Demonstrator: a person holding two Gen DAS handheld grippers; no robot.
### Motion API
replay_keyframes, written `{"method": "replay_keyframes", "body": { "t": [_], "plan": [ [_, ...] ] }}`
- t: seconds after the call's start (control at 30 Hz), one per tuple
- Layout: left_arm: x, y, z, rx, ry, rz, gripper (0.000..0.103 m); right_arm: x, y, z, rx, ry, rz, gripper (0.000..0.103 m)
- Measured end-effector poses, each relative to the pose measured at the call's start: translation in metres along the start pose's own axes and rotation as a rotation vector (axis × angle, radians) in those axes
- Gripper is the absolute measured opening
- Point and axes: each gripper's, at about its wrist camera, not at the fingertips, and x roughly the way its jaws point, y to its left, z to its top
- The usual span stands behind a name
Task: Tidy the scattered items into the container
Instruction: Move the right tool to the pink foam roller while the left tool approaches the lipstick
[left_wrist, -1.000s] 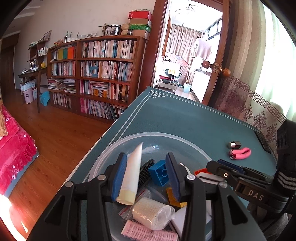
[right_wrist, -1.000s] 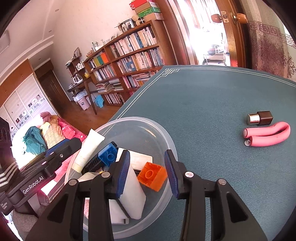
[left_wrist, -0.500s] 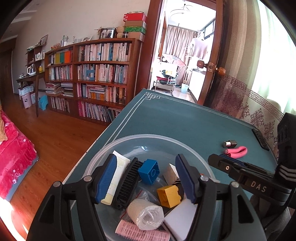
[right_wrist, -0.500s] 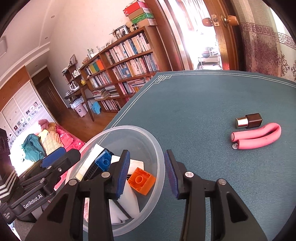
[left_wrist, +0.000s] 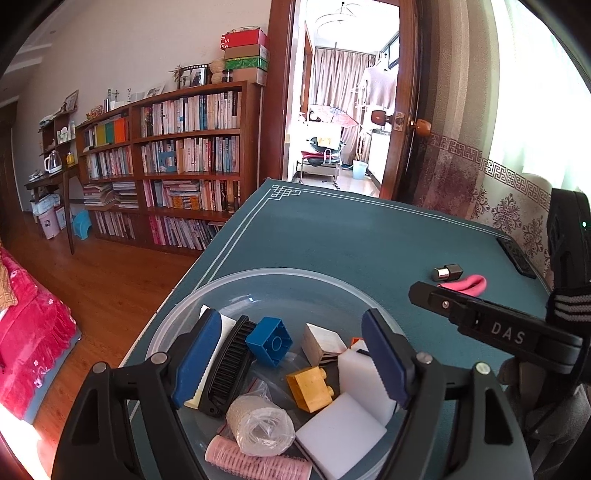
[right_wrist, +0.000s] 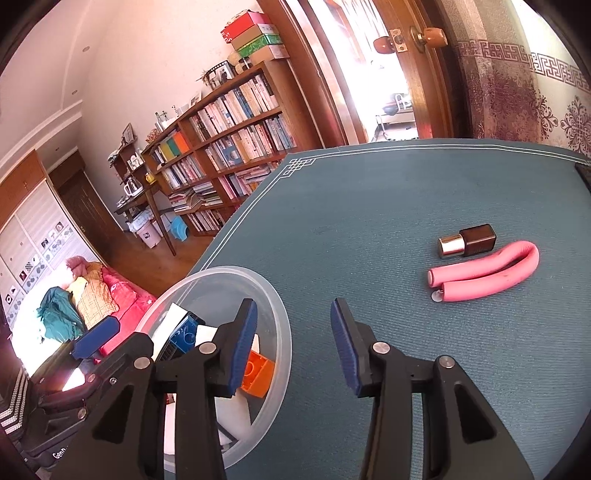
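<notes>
Beyond the open, empty right hand-held gripper (right_wrist: 293, 345), the bent pink foam roller (right_wrist: 491, 275) looks light and squashy, best pinched across its doubled arms

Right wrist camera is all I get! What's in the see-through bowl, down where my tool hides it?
Observer: A yellow plastic building brick lies in the round clear plastic bowl, near its middle.
Operator: Ooh! Anything pink in there too?
Observer: Yes, a pink ribbed hair roller lies at the bowl's near edge.
Operator: Is the left tool holding something?
Observer: No. The left tool is open above the bowl, with nothing between its pads.
</notes>
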Motion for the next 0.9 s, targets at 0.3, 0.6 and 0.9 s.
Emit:
{"method": "replay_keyframes", "body": {
  "t": [0.3,0.6,0.9],
  "plan": [
    [0.004,-0.006,-0.001,0.009,0.011,-0.016,0.082,0.004,-0.025,0.005,0.090,-0.011,-0.074,0.056],
    [0.012,-0.015,0.001,0.022,0.018,-0.047,0.082,-0.001,-0.071,0.011,0.233,-0.070,-0.250,0.056],
    [0.015,-0.025,0.001,0.035,0.016,-0.076,0.082,0.005,-0.103,0.011,0.313,-0.067,-0.334,0.056]
  ]
}}
